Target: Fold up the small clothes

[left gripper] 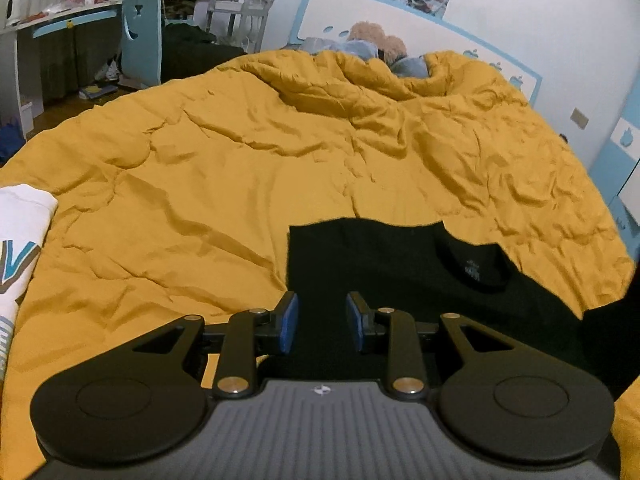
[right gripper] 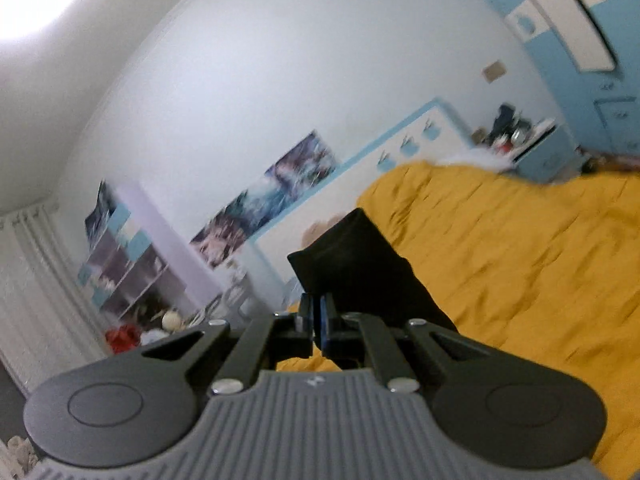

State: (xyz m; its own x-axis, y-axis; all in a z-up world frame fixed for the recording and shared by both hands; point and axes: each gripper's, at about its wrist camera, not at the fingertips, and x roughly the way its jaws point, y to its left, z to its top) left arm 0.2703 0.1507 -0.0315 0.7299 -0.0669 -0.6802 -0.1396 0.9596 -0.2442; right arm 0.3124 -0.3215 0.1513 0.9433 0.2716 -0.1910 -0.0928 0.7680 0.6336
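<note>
- Left wrist view. We find the black cotton T-shirt (left gripper: pixel 400 272) lying flat on the rumpled mustard-yellow quilt (left gripper: pixel 240 152), neckline and printed label turned up and off to the right, its straight near-left edge just ahead of us.
- The left gripper (left gripper: pixel 322 322) hovers over that edge, blue-padded fingers (left gripper: pixel 289 322) spread with nothing between them; we cannot tell whether the tips touch the cloth.
- A folded white garment with a blue and brown print (left gripper: pixel 20 248) lies at the quilt's left margin, well apart from the shirt.
- Right wrist view, tilted and motion-blurred. The right gripper (right gripper: pixel 319 316) has its fingers pressed together on a portion of the same black T-shirt (right gripper: pixel 360 264), lifted clear of the yellow quilt (right gripper: pixel 520 260); the cloth stands up past the tips, then droops.
- Handling, as we judge it: light, limp, unbreakable, prone to sagging and wrinkling wherever unsupported. The thin knit could slip from a shallow pinch.
- Best hold, we judge: hem, shoulder seam or a corner, where doubled cloth gives the pads more to bite, with both grippers keeping the edge taut.
</note>
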